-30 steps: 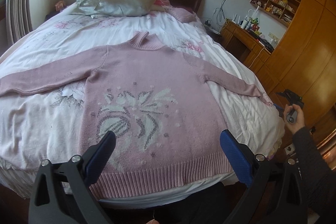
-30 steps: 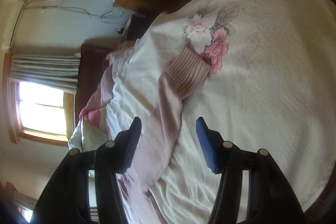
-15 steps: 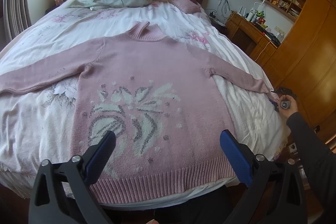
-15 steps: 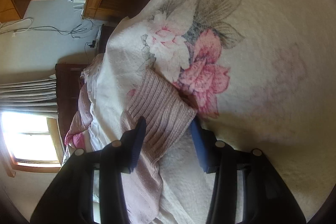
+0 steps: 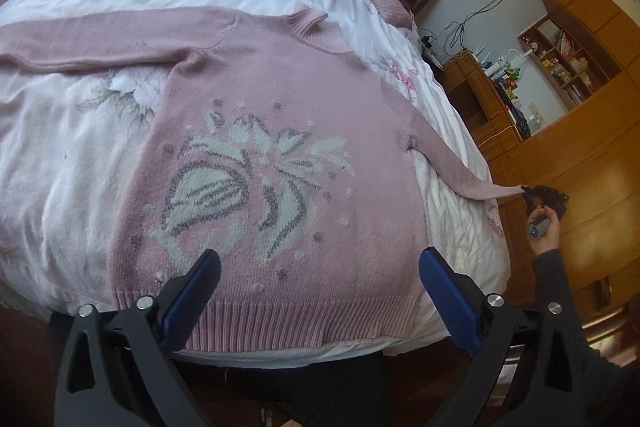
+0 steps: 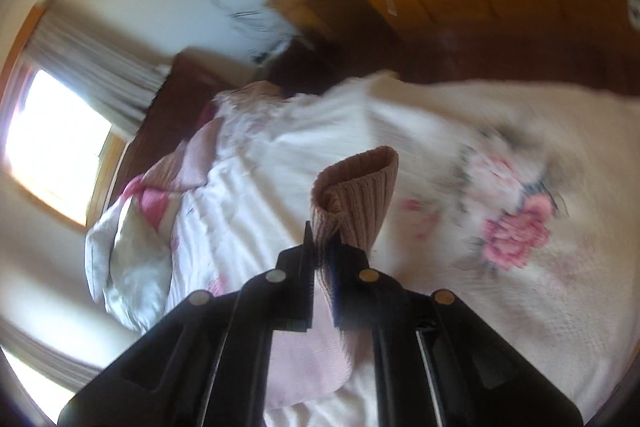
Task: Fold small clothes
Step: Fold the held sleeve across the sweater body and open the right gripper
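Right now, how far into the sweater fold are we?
Early. Done: the pink sweater lies spread flat, front up, on the bed. In hand: the right gripper is shut on the sleeve cuff, holding it off the bedspread. The left gripper hangs open above the hem. Left: no fold shows yet; both sleeves and the body remain.

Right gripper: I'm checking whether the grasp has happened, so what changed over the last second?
The right gripper went from open beside the sleeve to shut on the sleeve cuff, lifting it off the bedspread. The left gripper stayed open over the hem; the sweater body still lies flat.
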The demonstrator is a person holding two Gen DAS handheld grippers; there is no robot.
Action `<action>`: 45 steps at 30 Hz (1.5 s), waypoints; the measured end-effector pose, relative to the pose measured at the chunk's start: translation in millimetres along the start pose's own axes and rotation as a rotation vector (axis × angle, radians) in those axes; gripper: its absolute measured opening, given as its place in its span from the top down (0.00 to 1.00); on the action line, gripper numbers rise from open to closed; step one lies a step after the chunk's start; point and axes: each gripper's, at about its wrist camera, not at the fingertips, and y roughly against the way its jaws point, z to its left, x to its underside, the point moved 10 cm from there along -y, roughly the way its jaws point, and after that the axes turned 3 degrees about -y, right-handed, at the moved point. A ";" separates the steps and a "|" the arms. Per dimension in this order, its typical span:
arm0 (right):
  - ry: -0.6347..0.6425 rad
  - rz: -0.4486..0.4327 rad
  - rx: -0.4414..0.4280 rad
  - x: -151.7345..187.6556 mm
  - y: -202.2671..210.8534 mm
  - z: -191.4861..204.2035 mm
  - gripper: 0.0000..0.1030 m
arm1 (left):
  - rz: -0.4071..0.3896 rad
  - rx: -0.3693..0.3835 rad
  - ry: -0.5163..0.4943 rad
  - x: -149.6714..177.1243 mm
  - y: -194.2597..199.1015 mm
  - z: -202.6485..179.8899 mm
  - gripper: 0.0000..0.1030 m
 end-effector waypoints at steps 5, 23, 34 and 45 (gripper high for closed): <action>0.265 -0.012 -0.066 36.3 28.3 113.2 0.95 | 0.034 0.093 0.093 -1.1 1.5 14.6 0.04; 0.844 0.144 -0.051 339.3 -48.7 318.0 0.95 | -0.016 0.021 -0.067 -76.3 -8.6 57.1 0.03; 1.180 0.429 0.076 547.2 -131.5 236.3 0.76 | 0.058 0.300 0.135 -153.9 -83.4 49.9 0.04; 0.886 0.414 -0.137 499.9 22.1 178.2 0.36 | 0.247 0.426 0.244 -201.7 -251.1 -14.1 0.04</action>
